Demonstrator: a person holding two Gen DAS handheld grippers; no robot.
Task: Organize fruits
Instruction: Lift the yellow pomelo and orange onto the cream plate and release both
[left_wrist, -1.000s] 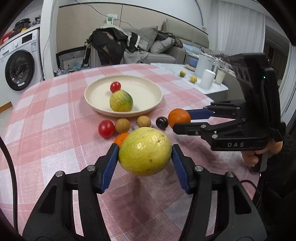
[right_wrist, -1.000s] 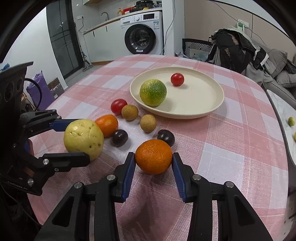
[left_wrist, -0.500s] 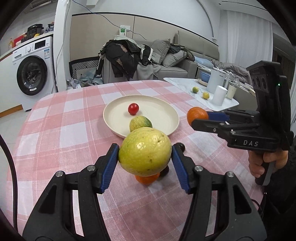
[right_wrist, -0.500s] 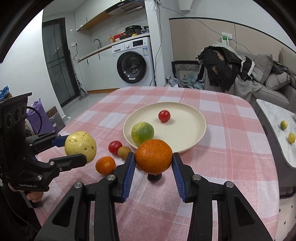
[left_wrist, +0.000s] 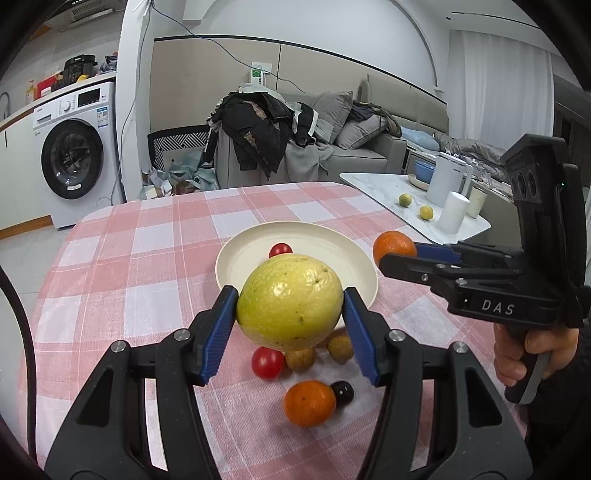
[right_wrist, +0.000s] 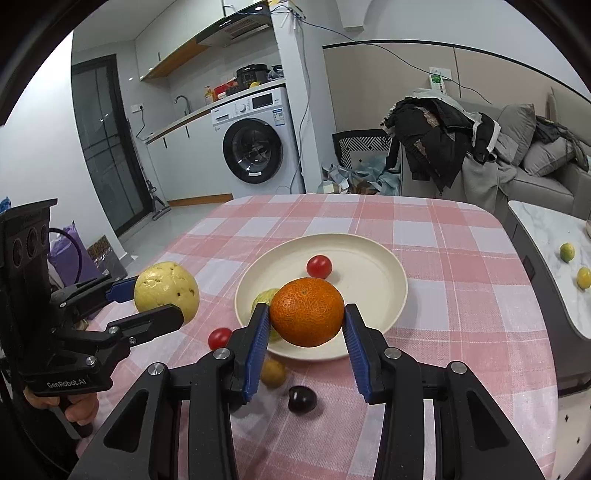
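My left gripper (left_wrist: 290, 295) is shut on a large yellow-green fruit (left_wrist: 291, 314), held in the air just short of the cream plate (left_wrist: 232, 258). My right gripper (right_wrist: 306, 314) is shut on an orange (right_wrist: 306, 317) over the plate's near rim (right_wrist: 369, 254). On the plate lie a cherry tomato (right_wrist: 319, 266) and a green-yellow fruit (right_wrist: 263, 297), half hidden by my finger. Under the grippers the checked cloth bears a red tomato (left_wrist: 267, 363), two brown longans (left_wrist: 301, 359), a second orange (left_wrist: 309, 403) and a dark plum (left_wrist: 342, 391).
A person's hand (left_wrist: 517, 354) grips the right tool's handle. To the right stands a low white side table (left_wrist: 373, 184) with cups and two small citrus fruits. Beyond the table are a washing machine (left_wrist: 74, 155) and a sofa piled with clothes (left_wrist: 266, 129).
Both grippers have risen off the table with their fruits and moved toward the plate. The loose fruits now lie lower in both views, beneath the fingers.
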